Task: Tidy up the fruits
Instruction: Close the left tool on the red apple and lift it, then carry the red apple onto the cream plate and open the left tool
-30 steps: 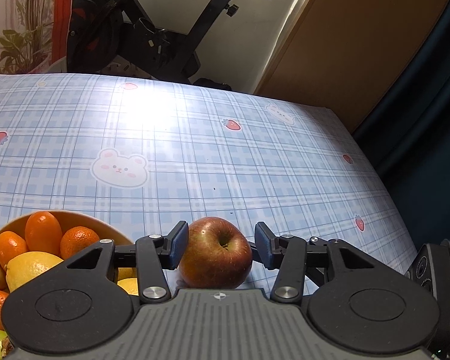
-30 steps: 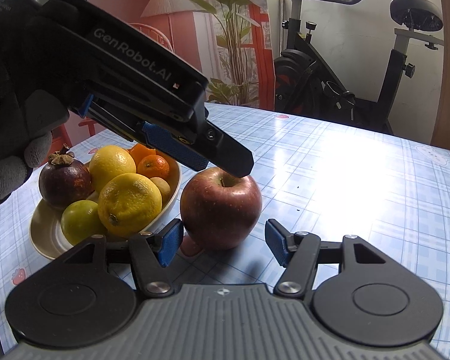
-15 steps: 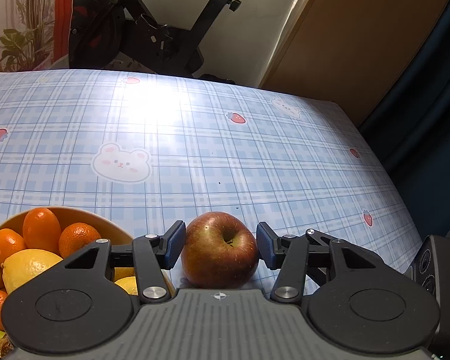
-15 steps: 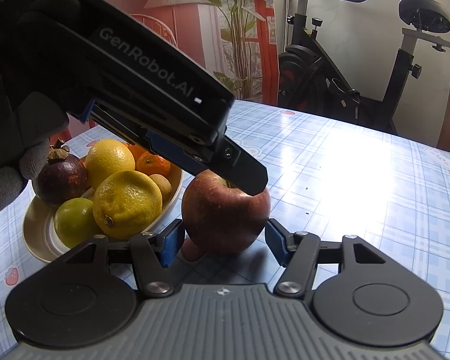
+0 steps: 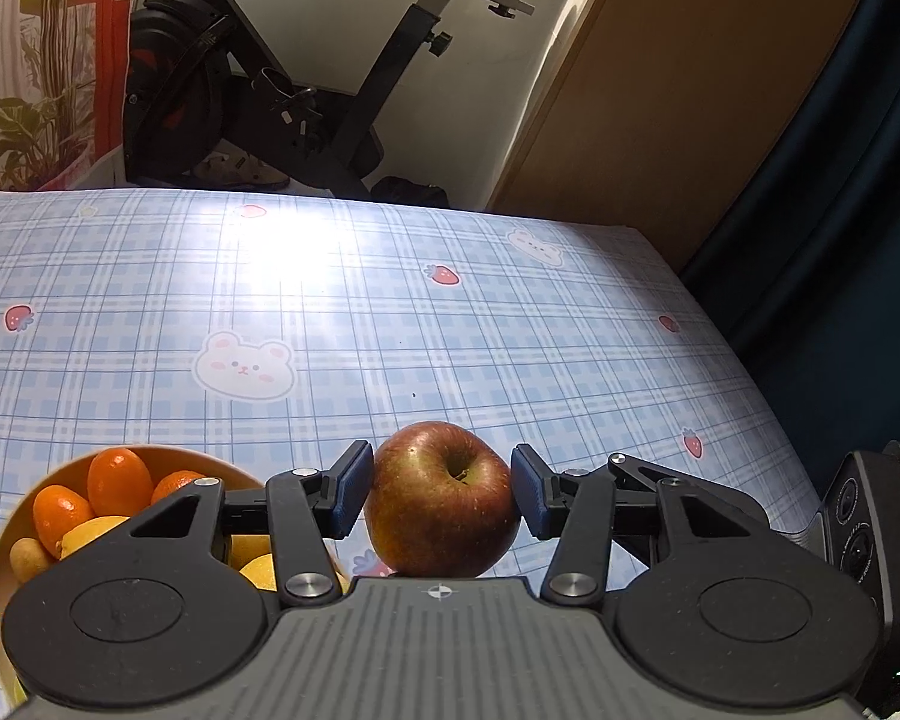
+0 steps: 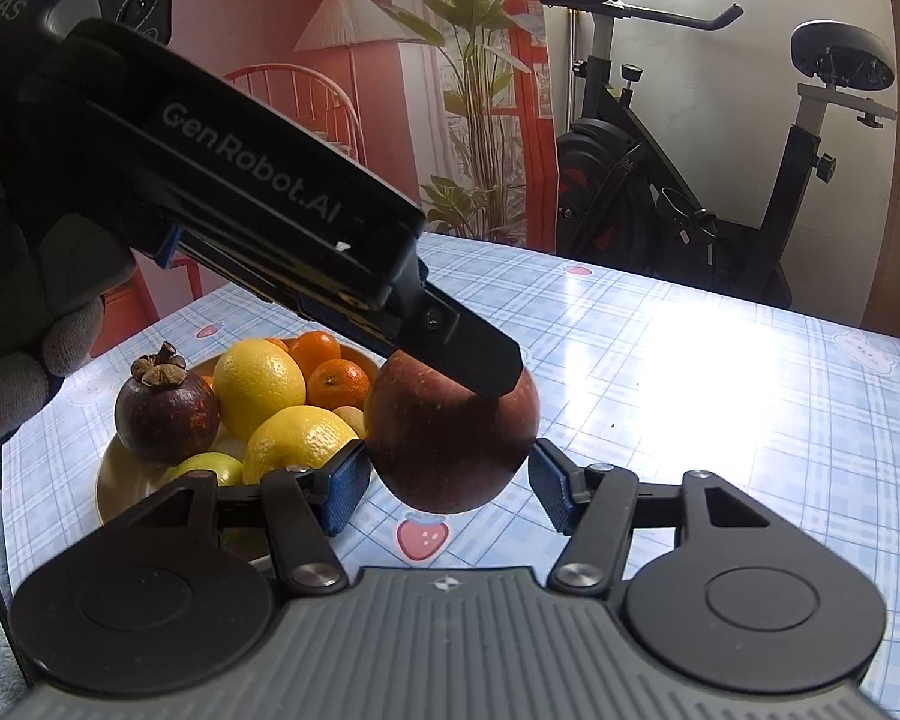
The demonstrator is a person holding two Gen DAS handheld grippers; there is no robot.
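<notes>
Between the blue-padded fingers of the left gripper [image 5: 439,495] sits a red apple [image 5: 443,499], stem dimple facing up, and both pads press its sides, so these fingers are clamped on it. In the right wrist view the same apple [image 6: 450,438] hangs clear of the counter [image 6: 720,396], its shadow falling over a strawberry print on the blue plaid cloth just below it, and one dark finger [image 6: 474,354] of the left gripper crosses its top from the upper left. The right gripper [image 6: 449,489] has its own fingers apart, one on either side of the apple's lower half; whether the left pad grazes the skin cannot be told, while the right pad stands a little clear of it. To the left of both pairs of fingers, just beside the apple, is a shallow tan bowl [image 6: 120,480] piled with fruit: two lemons [image 6: 297,438], small oranges [image 6: 337,383], a dark purple mangosteen [image 6: 167,411] with its dry cap, and a green fruit [image 6: 207,468] low at the front. A gloved hand [image 6: 24,312] grips the left gripper's body at the far left edge. Beyond the fingers, past the counter's far edge, stands an exercise bike [image 6: 690,180].
</notes>
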